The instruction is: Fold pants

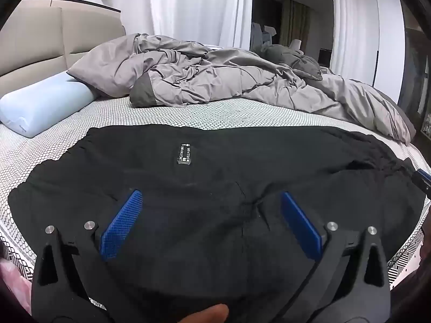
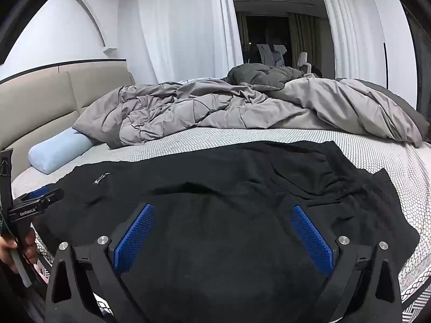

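Black pants (image 1: 215,188) lie spread on the mattress (image 1: 161,113), seemingly unfolded; left gripper (image 1: 211,202) and right gripper (image 2: 222,215) gape wide, holding nothing

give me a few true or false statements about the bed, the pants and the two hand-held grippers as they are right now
1. The black pants lie spread on the mattress. True.
2. The left hand-held gripper is clamped on the pants. False: its jaws stand wide open over the cloth.
3. A grey duvet is bunched up behind the pants. True.
4. The pillow is red. False: it is light blue.
5. The right hand-held gripper is open with nothing between its pads. True.
6. The label on the pants is hidden. False: it shows on top of the cloth.
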{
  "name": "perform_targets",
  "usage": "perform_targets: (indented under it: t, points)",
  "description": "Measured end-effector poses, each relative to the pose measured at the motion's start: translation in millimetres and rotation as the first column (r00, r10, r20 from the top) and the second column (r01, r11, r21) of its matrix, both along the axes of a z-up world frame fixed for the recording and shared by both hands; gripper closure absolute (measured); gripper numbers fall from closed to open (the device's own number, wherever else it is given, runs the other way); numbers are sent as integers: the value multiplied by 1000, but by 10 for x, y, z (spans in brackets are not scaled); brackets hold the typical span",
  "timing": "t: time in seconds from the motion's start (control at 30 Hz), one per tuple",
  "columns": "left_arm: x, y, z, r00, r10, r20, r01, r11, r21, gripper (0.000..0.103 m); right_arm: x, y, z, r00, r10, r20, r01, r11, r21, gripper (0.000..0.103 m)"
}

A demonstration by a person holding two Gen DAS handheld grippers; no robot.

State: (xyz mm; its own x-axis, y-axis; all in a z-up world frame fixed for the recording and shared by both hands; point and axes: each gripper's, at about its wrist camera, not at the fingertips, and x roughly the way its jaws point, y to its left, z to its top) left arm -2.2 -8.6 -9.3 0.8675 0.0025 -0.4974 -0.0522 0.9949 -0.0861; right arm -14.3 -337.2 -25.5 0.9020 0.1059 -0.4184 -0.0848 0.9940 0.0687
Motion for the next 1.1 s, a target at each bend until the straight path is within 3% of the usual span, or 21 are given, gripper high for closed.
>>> perform_targets:
  t: [1.1]
  points:
    - [42, 74, -16, 1000, 1, -4, -1, 1000, -3, 1, 35, -43, -28, 1000, -1, -7, 1, 1000, -4, 0]
